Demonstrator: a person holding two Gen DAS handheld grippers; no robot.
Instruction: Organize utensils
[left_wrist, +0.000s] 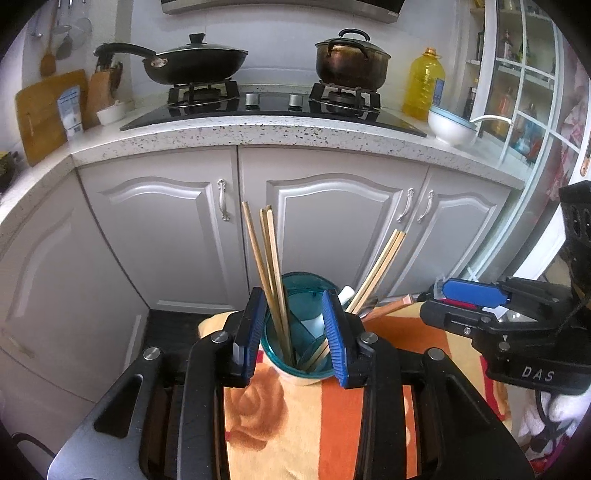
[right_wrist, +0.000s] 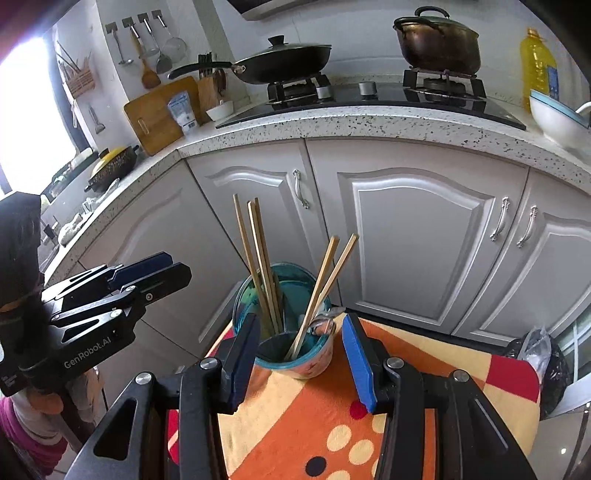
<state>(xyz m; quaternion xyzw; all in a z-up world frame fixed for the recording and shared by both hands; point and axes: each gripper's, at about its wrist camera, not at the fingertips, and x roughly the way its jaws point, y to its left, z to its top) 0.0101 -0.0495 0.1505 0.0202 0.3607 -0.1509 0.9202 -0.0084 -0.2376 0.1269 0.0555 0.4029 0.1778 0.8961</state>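
Note:
A teal utensil cup (left_wrist: 295, 354) stands on a small table covered with an orange patterned cloth (left_wrist: 295, 424). Several wooden chopsticks (left_wrist: 271, 266) lean inside it, along with a white spoon (left_wrist: 345, 295). My left gripper (left_wrist: 295, 332) is open, its blue pads on either side of the cup's rim. In the right wrist view the cup (right_wrist: 284, 332) with chopsticks (right_wrist: 258, 266) sits between my open right gripper (right_wrist: 301, 350) pads, not squeezed. The right gripper also shows at the right of the left wrist view (left_wrist: 476, 295), and the left gripper at the left of the right wrist view (right_wrist: 147, 273).
Grey cabinet doors (left_wrist: 325, 229) stand close behind the table. Above is a speckled countertop (left_wrist: 258, 136) with a hob, a black wok (left_wrist: 192, 62), a dark pot (left_wrist: 351, 62), a yellow oil bottle (left_wrist: 423, 85) and a white bowl (left_wrist: 450, 125). A dark bag (right_wrist: 543, 369) sits at the table's right.

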